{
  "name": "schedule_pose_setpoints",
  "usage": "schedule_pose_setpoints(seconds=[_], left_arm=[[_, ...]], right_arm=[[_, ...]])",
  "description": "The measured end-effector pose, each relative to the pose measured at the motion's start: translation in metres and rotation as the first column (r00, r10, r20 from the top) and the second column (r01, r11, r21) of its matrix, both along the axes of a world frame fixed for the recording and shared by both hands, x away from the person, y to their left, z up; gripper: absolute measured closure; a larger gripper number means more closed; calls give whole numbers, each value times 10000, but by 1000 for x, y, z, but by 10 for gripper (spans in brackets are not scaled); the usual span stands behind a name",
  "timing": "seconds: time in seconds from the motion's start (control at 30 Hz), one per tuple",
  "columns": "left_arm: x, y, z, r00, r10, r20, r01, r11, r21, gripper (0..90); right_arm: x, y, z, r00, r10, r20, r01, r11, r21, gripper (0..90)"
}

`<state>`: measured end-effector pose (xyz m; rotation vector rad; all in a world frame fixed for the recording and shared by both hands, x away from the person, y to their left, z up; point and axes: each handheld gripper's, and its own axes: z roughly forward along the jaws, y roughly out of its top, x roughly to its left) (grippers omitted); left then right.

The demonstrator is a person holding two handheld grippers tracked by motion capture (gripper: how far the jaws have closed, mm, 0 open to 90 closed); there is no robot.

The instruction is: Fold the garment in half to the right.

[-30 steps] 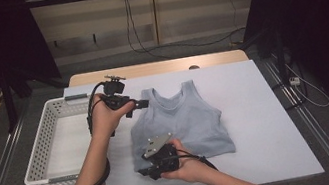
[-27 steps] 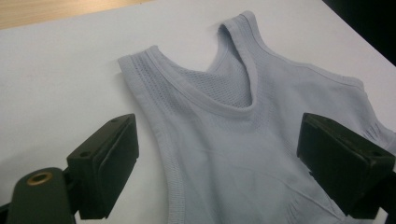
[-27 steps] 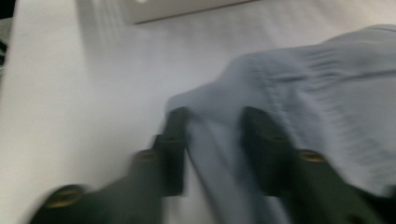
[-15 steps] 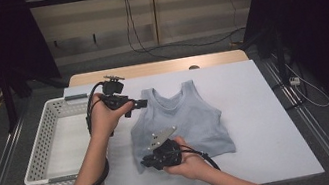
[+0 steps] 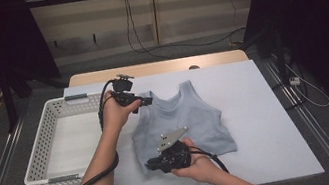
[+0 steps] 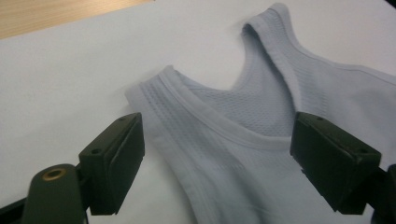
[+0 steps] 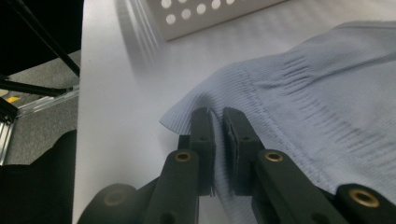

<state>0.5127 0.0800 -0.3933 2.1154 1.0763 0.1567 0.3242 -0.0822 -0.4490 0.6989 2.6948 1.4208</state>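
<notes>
A pale blue vest (image 5: 182,120) lies flat on the white table (image 5: 268,120). The right gripper (image 7: 218,122) pinches its near-left hem; the left gripper (image 6: 217,154), jaws spread and just narrowing, straddles the far-left shoulder strap.

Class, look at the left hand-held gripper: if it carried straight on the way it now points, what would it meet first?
Most likely the shoulder strap of the pale blue tank top: the left hand-held gripper has its jaws open on either side of it. Depth is hard to judge.
</notes>
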Motion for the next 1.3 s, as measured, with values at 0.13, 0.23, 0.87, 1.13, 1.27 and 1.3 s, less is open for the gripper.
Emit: schedule_pose_setpoints(seconds=[0.13,0.23,0.87,1.13,1.27,1.3], left_arm=[[9,0,-8,9999,-32,107,30,9997,222,202],[16,2,-11,9997,115,197,-122,9992,369,216],[38,-3,-27,9940,718,820,-789,9931,870,426],[43,-9,-40,9931,712,931,-815,9904,1117,503],[45,-12,-50,9937,814,766,-901,9889,1184,523],[46,-13,-53,9936,872,715,-953,9883,1187,528]], right_arm=[[-2,-4,3,10000,-63,63,62,9999,99,841],[-3,-7,3,9999,-145,48,144,9998,167,842],[-8,-18,11,9993,-323,193,316,9988,364,844],[-10,-20,14,9991,-322,271,312,9987,400,844],[-10,-20,14,9991,-318,283,306,9986,428,844],[-10,-20,14,9992,-295,282,283,9988,404,844]])
